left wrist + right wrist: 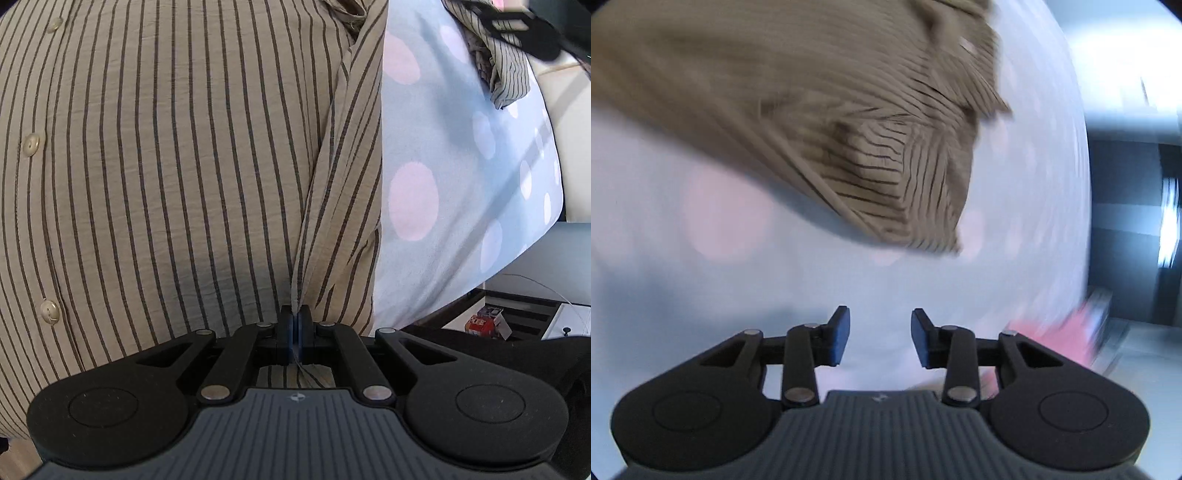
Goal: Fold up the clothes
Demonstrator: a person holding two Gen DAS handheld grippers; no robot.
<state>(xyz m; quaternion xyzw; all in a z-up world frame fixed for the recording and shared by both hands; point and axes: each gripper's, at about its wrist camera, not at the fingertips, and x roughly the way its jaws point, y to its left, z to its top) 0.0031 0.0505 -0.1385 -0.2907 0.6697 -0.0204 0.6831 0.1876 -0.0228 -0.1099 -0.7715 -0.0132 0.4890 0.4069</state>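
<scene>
In the left wrist view, the left tool (295, 320) is clamped on a pinched fold of the striped shirt (177, 155), which fills the frame from nine to twelve o'clock, buttons (31, 144) running down its nine o'clock edge. The shirt lies on a pale blue dotted sheet (450, 177) showing at three o'clock. In the blurred right wrist view, the right tool (880, 334) stands apart and holds nothing, hovering over the sheet (701, 280), with a rumpled sleeve end (886, 177) of the shirt toward twelve o'clock. The cloth looks light, thin and limp, likely to sag and crease, so seams, hems or cuffs seem the surest places to grip.
</scene>
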